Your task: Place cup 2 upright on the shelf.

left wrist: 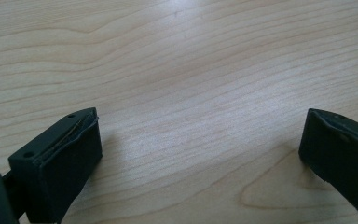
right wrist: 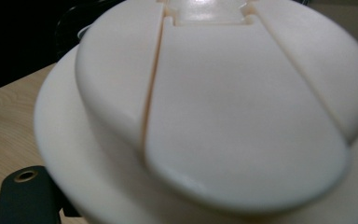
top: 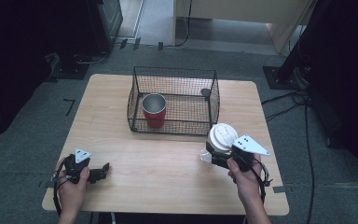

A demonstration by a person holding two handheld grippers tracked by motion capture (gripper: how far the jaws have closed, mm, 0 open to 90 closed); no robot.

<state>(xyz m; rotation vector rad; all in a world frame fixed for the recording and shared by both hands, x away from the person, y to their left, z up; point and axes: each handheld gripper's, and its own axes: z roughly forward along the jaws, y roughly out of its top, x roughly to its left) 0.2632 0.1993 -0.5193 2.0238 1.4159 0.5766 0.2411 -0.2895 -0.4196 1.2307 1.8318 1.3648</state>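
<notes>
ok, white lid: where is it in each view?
High view: white lid right of centre, just in front of the wire basket's near right corner, at the right gripper.
Left gripper view: not in it; bare wooden tabletop between the open fingers.
Right gripper view: white lid close up across most of the frame.
Shared landmark: the wooden tabletop.

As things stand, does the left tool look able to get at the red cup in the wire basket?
Probably yes: the left tool is open and empty, the red cup stands upright in the open-topped wire basket, though the mesh walls block any sideways approach.
</notes>
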